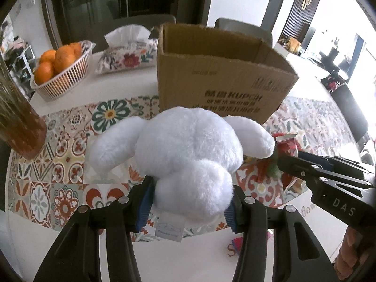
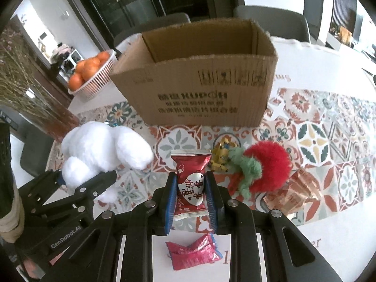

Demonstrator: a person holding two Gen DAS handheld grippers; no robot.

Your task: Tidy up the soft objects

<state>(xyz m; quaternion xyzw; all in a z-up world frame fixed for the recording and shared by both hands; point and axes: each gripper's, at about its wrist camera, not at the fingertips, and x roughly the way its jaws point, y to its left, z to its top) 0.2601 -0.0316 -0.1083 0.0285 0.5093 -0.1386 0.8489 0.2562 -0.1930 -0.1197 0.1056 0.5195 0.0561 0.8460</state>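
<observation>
So there's a cardboard box [image 2: 195, 80] standing open toward the far edge of the table [image 2: 329, 56], and as far as I can see inside it's just bare walls; "KUPON"-ish lettering is printed on its front. A white basket [image 1: 68, 75] near the far left corner holds oranges [image 1: 56, 61], with a floral tissue box [image 1: 127, 54] beside it. The left gripper [image 1: 188, 202] is pinching a fluffy white plush toy [image 1: 188, 150] with floppy ears, lifted above the patterned tablecloth [image 2: 329, 127], a small tag hanging from it. The right gripper [image 2: 191, 199] is squeezed onto a red snack packet [image 2: 191, 181] with red characters on a white heart. A red-and-green fuzzy toy [image 2: 265, 166] lies just right of it, and another red packet [image 2: 192, 253] by the near edge.
</observation>
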